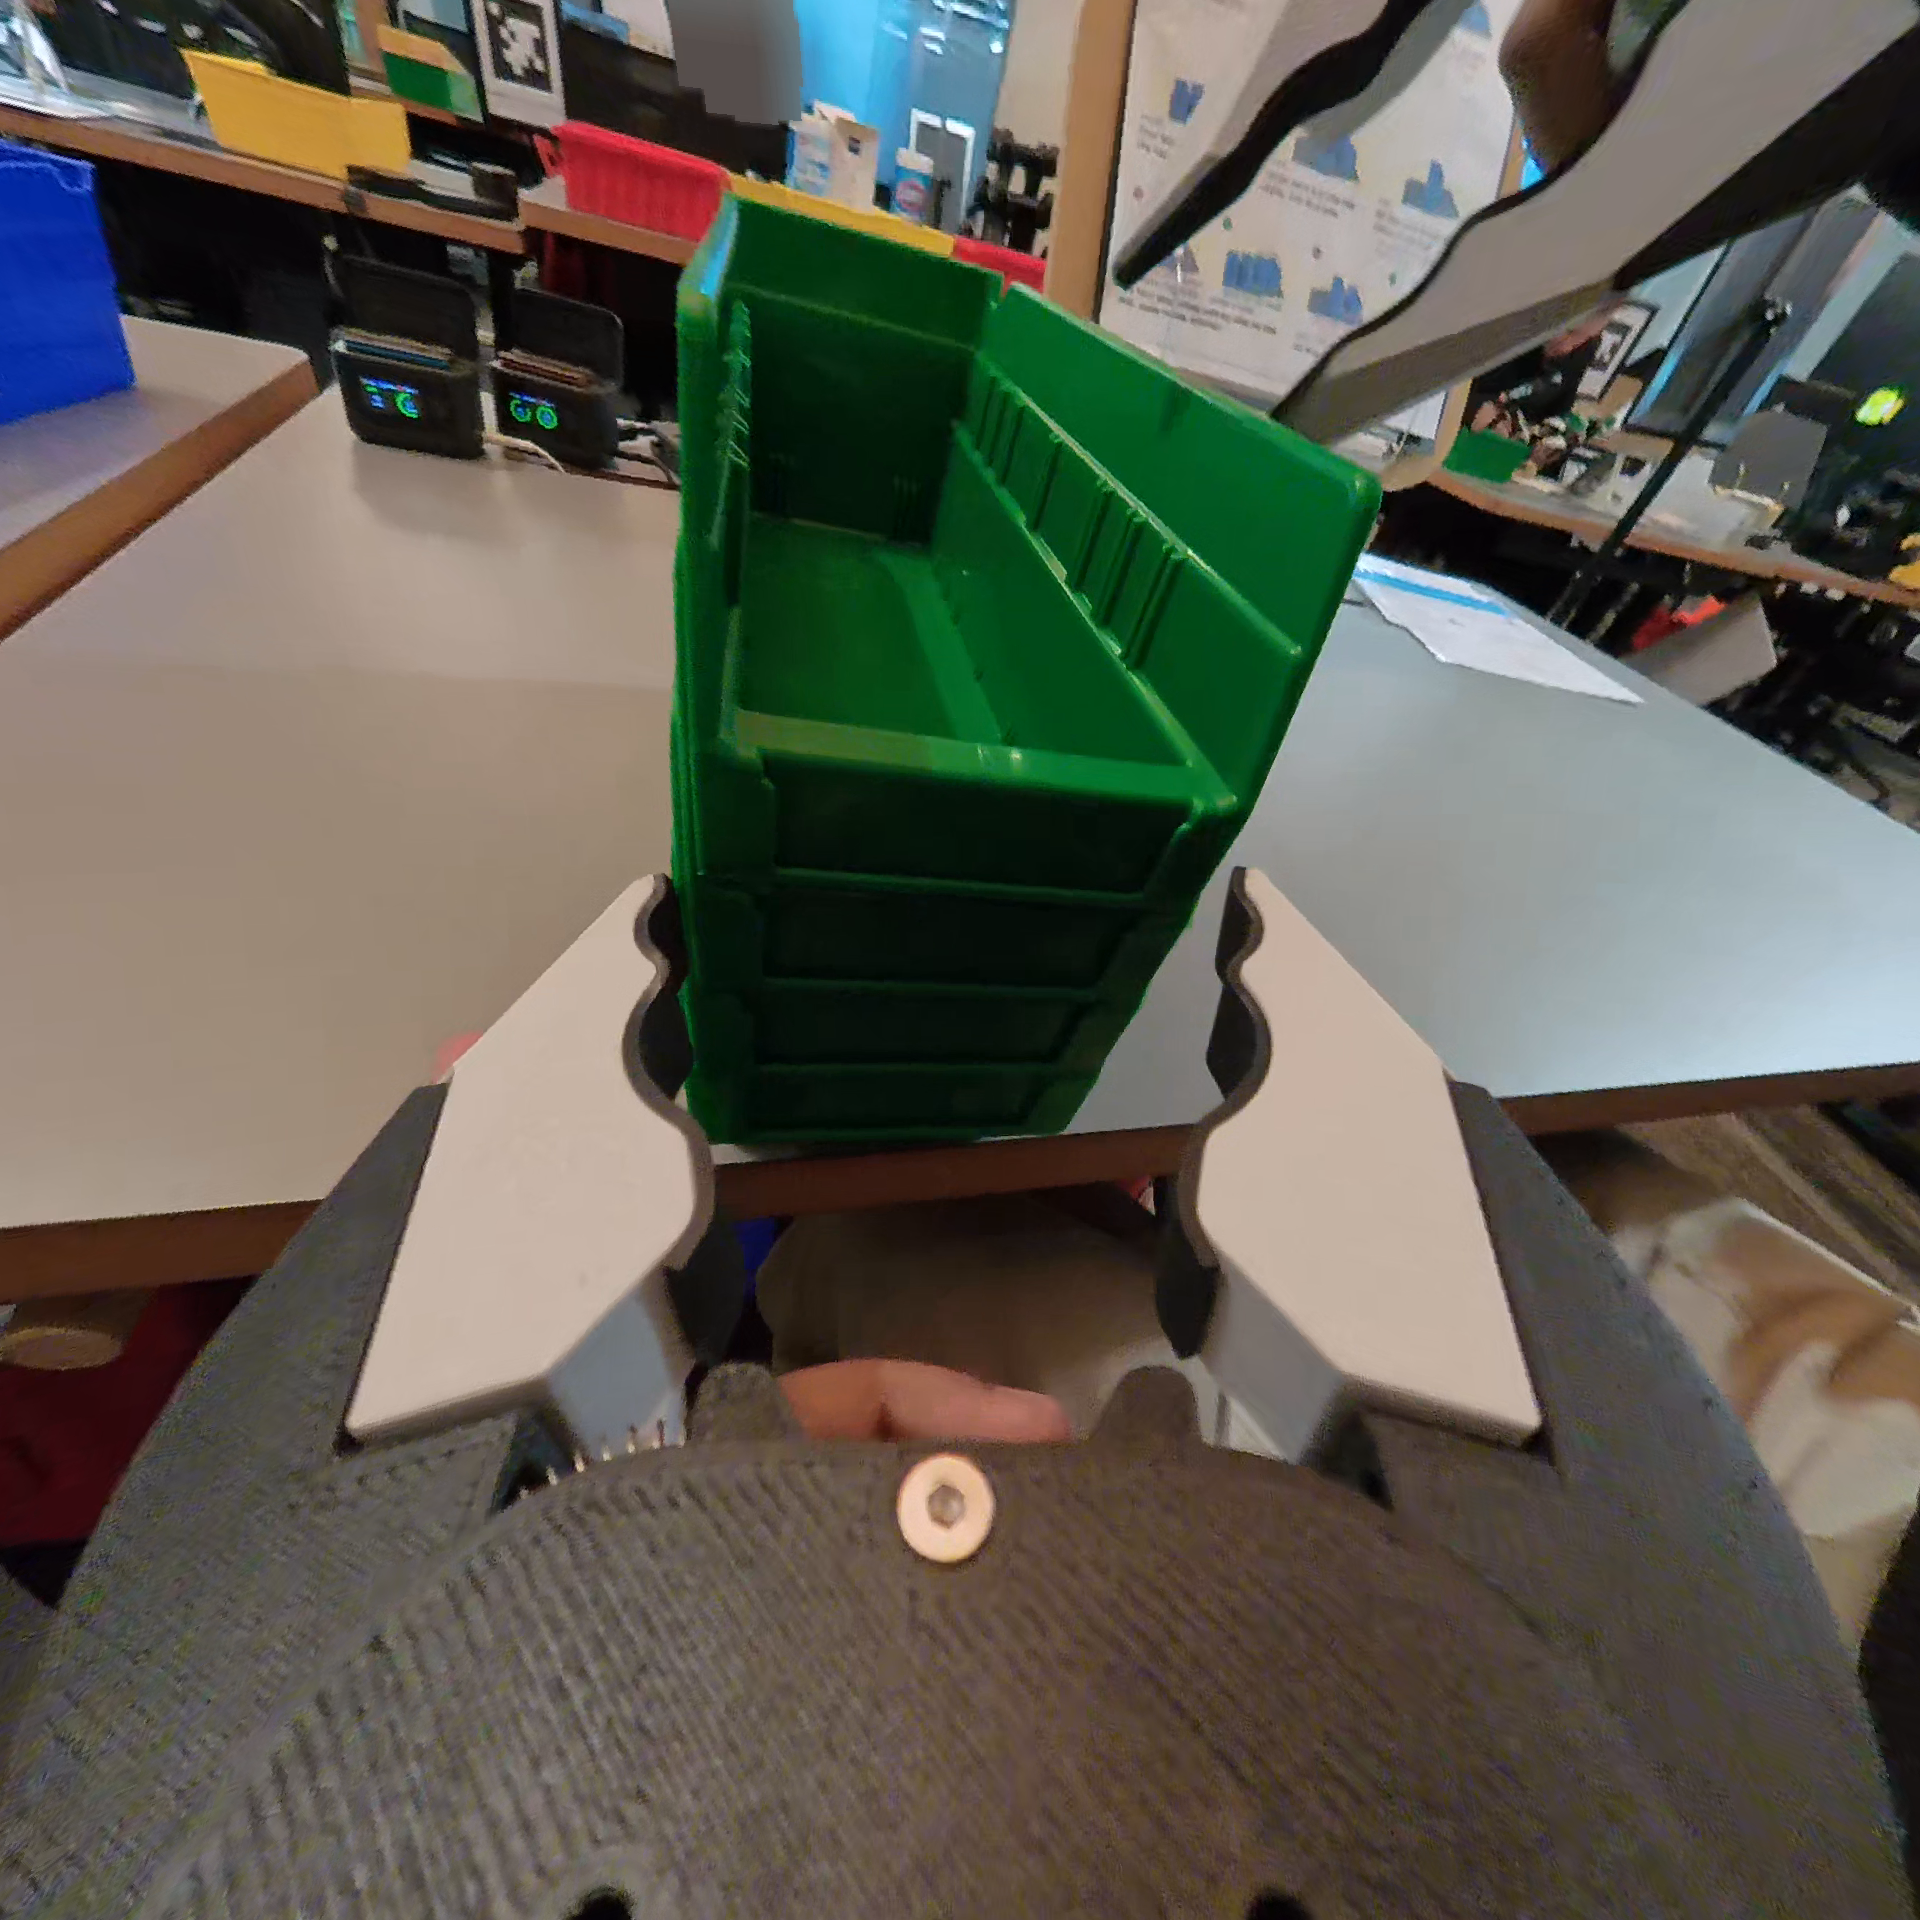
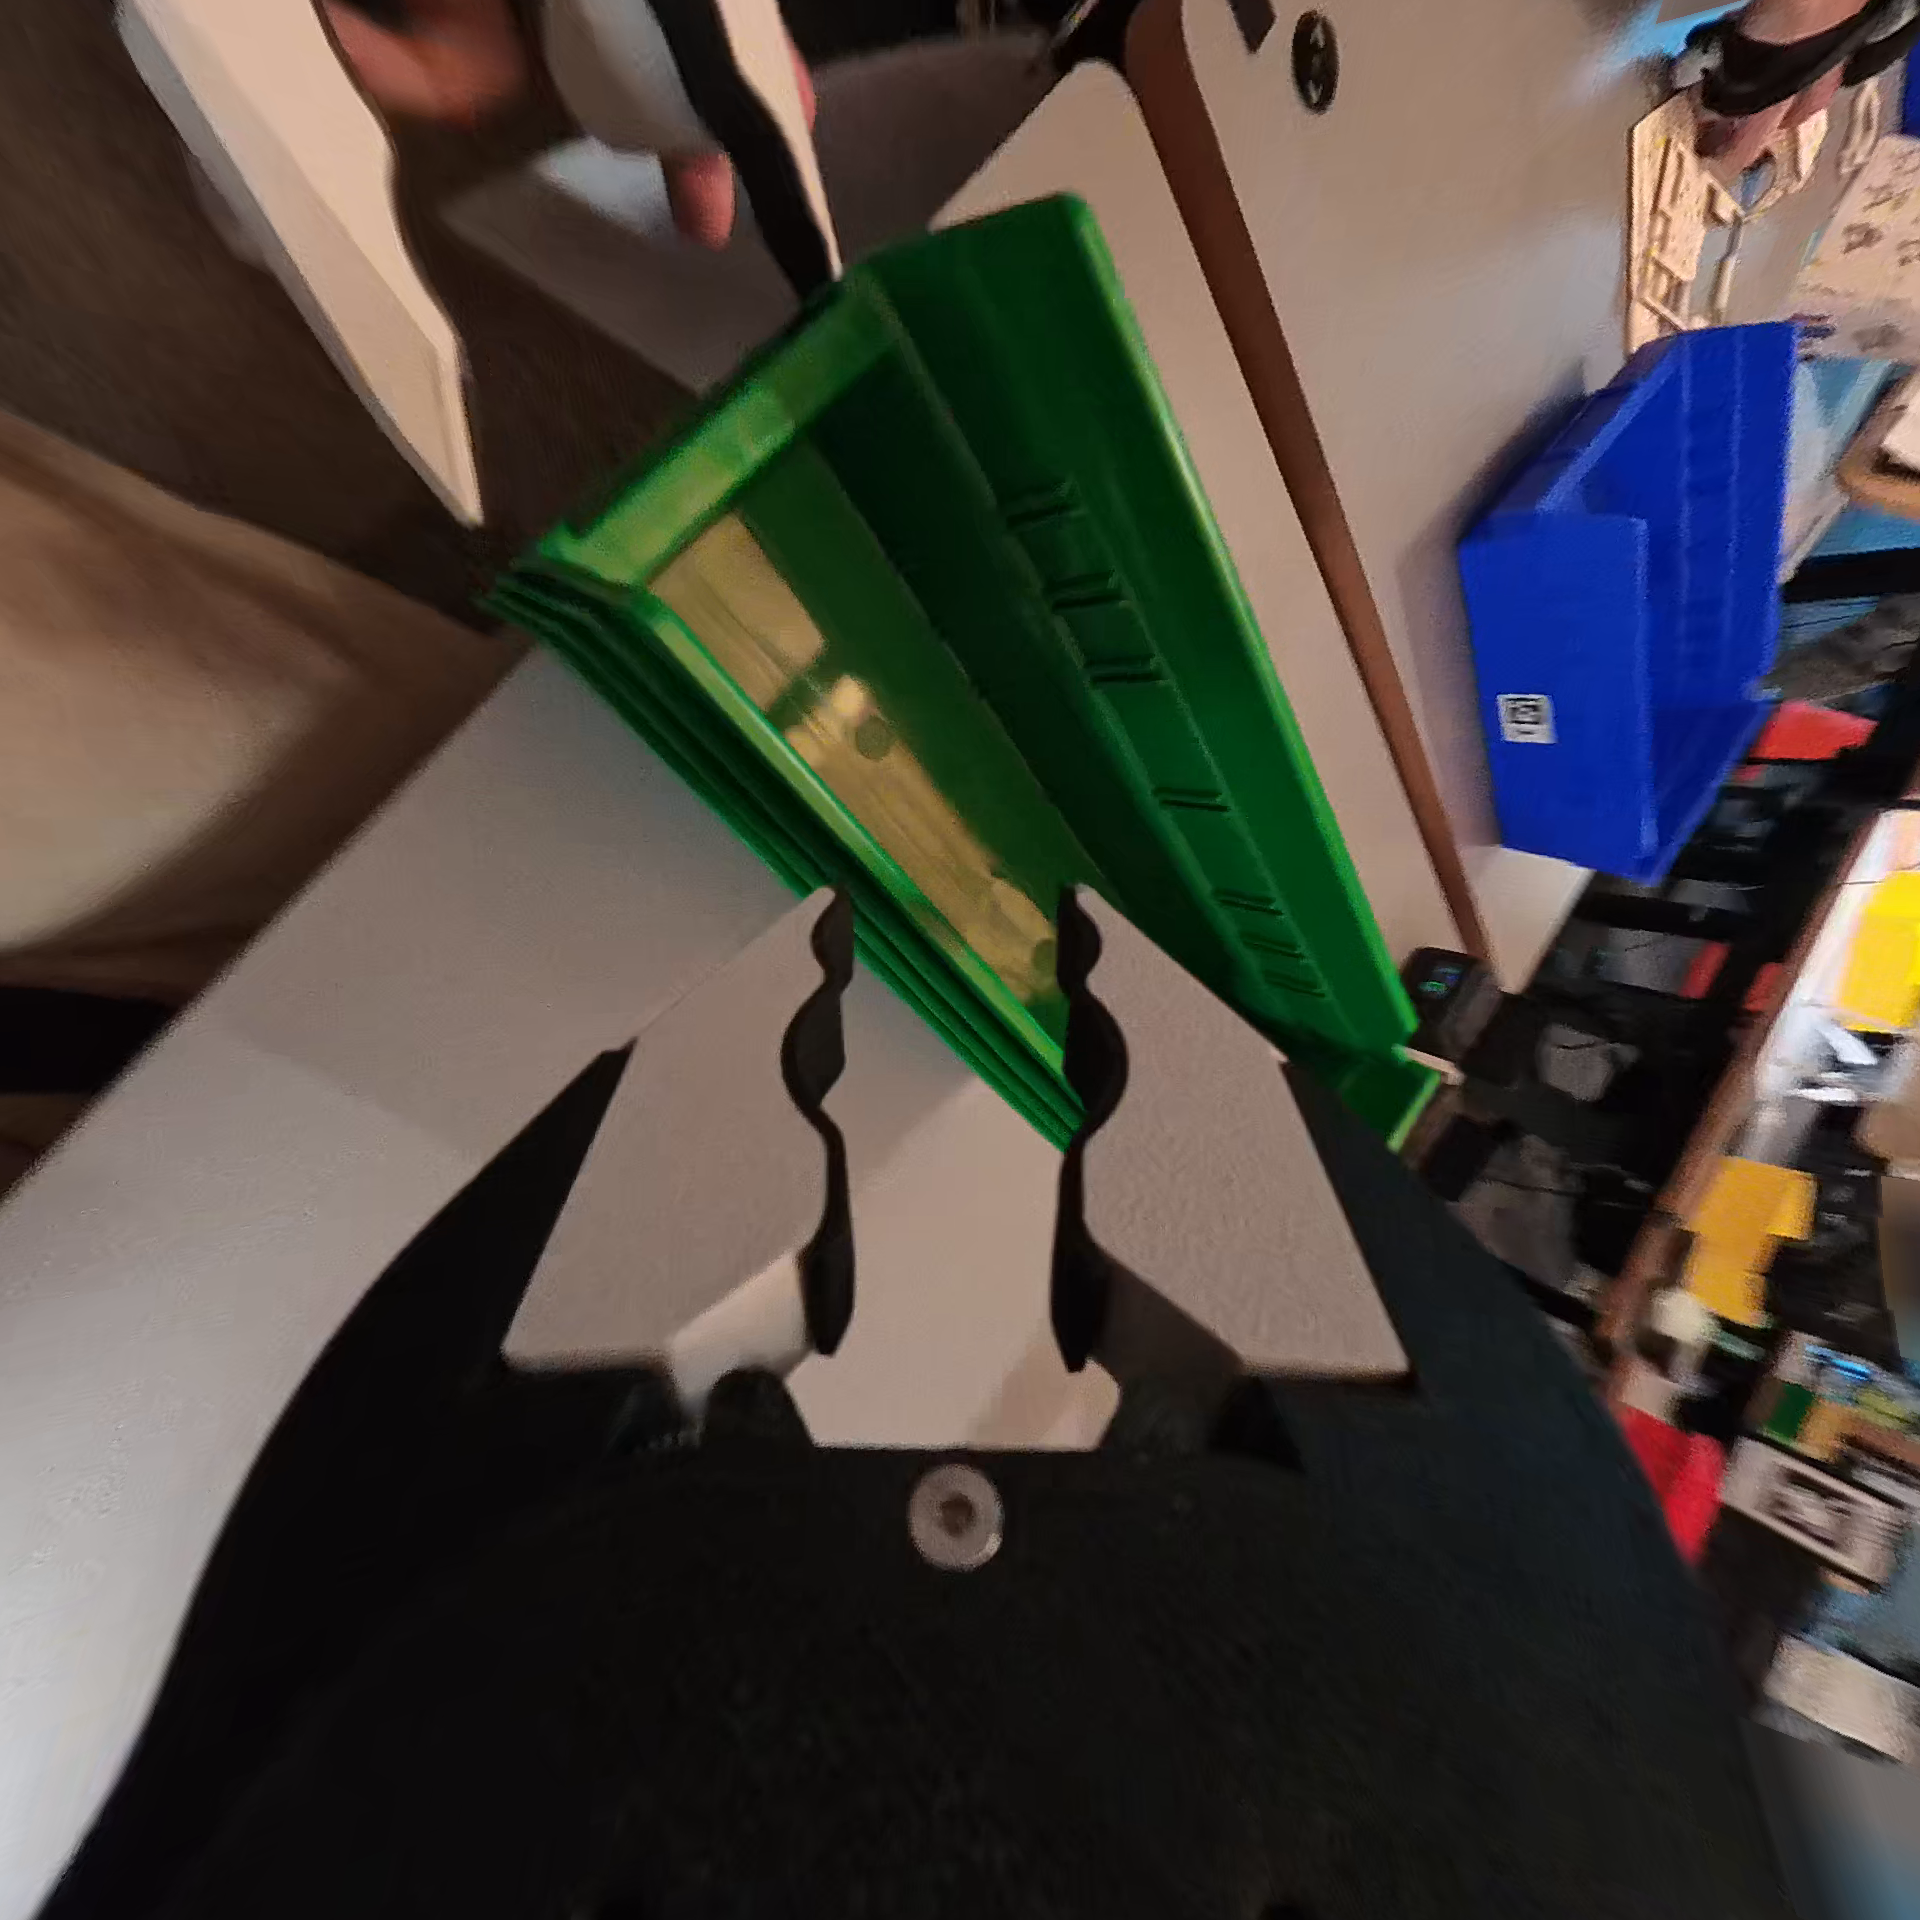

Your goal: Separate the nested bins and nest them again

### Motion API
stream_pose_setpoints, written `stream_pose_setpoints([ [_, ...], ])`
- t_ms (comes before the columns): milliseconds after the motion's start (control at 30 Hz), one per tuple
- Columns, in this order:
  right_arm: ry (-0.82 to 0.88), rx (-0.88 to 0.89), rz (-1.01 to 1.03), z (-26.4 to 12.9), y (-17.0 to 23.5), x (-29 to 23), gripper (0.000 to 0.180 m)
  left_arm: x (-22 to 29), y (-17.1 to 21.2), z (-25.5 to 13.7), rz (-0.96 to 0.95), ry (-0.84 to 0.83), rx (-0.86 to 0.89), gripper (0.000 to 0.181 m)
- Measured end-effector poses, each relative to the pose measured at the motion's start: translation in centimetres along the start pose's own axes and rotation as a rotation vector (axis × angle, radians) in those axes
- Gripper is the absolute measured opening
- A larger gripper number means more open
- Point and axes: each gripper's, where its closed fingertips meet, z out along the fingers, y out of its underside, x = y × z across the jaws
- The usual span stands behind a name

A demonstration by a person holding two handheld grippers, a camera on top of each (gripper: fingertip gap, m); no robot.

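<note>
The bins (image 1: 935,665) stand nested at the table's (image 1: 312,727) near edge, so separating has not begun. Next I must pin the lower ones and lift the top. My left gripper (image 1: 951,966) gapes wide around the stack's near end, holding nothing; my right gripper (image 2: 951,1029) — half open — straddles the rims, not clamped.

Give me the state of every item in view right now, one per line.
Green bin stack: nested, upright at the table's near edge.
Left claw: open, straddling the stack's lower front, nothing gripped.
Right claw: open, around the stack's rim edges.
Blue bin: resting on the neighbouring table.
</note>
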Motion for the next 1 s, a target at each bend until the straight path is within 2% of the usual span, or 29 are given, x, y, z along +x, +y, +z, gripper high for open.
stream_pose_setpoints([
  [67, 0.031, -0.046, -0.080, 0.7, 0.5, -0.1, 0.035, 0.1, 0.3, 0.1, 0.020, 0.004, -0.018, 0.106],
  [200, 0.074, -0.077, -0.219, 1.3, 0.6, -0.5, 0.014, -0.1, 1.0, -0.2, 0.022, 0.021, -0.066, 0.106],
  [267, 0.085, -0.082, -0.261, 1.3, 0.5, -0.6, 0.012, -0.6, 1.6, -0.1, 0.048, -0.010, -0.097, 0.105],
  [333, 0.070, -0.092, -0.246, 1.2, 0.5, -0.5, 0.011, -0.8, 2.3, 0.3, 0.083, -0.043, -0.136, 0.104],
  [533, 0.080, -0.091, -0.232, 0.9, 0.1, 0.3, 0.010, -1.8, 4.7, 2.1, 0.152, -0.153, -0.253, 0.121],
  [600, 0.088, -0.092, -0.236, 0.8, 0.0, 0.4, 0.010, -2.1, 5.0, 2.5, 0.163, -0.178, -0.270, 0.120],
  [733, 0.146, -0.079, -0.246, 0.4, -0.2, 1.1, 0.010, -1.9, 5.1, 3.0, 0.154, -0.161, -0.269, 0.122],
  [833, 0.245, 0.007, -0.194, -0.7, -0.7, 2.6, 0.001, -1.7, 4.0, 2.9, 0.146, -0.155, -0.231, 0.120],
  [900, 0.279, 0.022, -0.182, -1.1, -0.3, 3.1, 0.001, -1.5, 3.1, 3.0, 0.149, -0.155, -0.186, 0.119],
  [1000, 0.244, -0.013, -0.190, -1.1, 0.2, 2.3, 0.001, -1.4, 3.8, 3.4, 0.179, -0.167, -0.220, 0.119],
])
